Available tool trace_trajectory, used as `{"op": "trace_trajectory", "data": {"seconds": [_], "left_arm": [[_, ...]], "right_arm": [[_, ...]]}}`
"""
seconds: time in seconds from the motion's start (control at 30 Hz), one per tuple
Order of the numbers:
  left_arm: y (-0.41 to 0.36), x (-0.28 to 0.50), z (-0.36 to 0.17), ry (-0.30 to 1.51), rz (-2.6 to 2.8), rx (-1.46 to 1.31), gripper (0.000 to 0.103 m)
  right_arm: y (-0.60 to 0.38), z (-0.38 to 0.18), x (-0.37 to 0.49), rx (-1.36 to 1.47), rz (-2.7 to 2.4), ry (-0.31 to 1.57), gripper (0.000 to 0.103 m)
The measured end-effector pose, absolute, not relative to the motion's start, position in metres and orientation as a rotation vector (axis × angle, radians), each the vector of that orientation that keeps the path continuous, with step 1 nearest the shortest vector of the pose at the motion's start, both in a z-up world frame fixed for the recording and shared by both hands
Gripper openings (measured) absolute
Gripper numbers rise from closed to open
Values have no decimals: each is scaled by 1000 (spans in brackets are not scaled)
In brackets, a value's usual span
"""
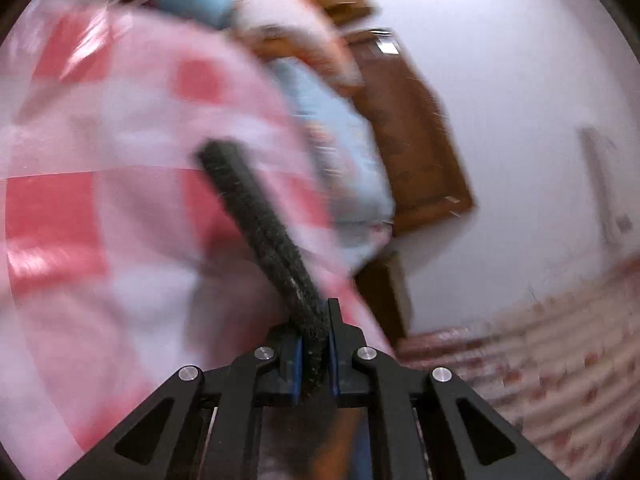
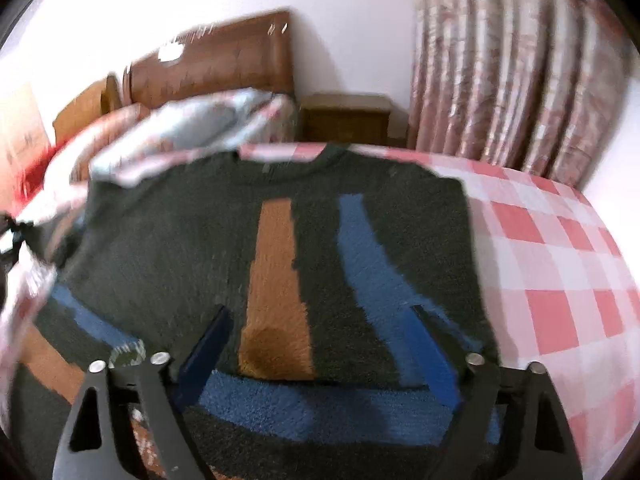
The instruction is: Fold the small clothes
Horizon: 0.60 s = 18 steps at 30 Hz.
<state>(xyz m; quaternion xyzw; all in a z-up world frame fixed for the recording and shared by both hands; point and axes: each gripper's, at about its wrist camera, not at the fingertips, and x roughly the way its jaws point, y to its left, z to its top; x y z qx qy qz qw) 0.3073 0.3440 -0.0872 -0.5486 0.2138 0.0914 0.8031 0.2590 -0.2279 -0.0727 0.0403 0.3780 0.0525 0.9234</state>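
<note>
A dark fuzzy sweater (image 2: 168,248) with orange and blue stripes lies spread on a bed with a pink and white checked sheet (image 2: 552,264), its neckline toward the headboard. My right gripper (image 2: 320,328) hovers low over the sweater's lower middle, open, with blue-padded fingers (image 2: 432,356) on either side of the orange stripe and nothing pinched. In the blurred left wrist view, my left gripper (image 1: 316,344) is shut on a dark edge of the sweater (image 1: 256,220), which stretches as a narrow band up and left from the jaws over the checked sheet (image 1: 80,208).
A wooden headboard (image 2: 216,64) and blue-pink pillows (image 2: 200,120) sit at the far end of the bed. A wooden bedside table (image 2: 344,120) stands beside it, with a patterned curtain (image 2: 512,80) on the right. The white wall (image 1: 520,100) fills the right of the left wrist view.
</note>
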Motion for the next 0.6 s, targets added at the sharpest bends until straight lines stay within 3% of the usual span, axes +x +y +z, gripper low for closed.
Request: {"op": "trace_trajectory", "data": {"seconds": [0.13, 0.27, 0.37, 0.43, 0.6], "left_arm": [[233, 316, -7, 409, -74, -911, 9], [98, 331, 28, 473, -340, -593, 11], [-2, 328, 11, 593, -532, -400, 22], [-47, 320, -13, 696, -606, -311, 22], [-32, 307, -42, 742, -547, -362, 22]], "right_arm": [[-276, -61, 233, 352, 77, 596, 103], [-306, -60, 212, 519, 52, 471, 103], [-314, -59, 206, 568, 48, 438, 103], [-321, -60, 203, 604, 54, 418, 103], [-331, -62, 202, 662, 64, 421, 103]]}}
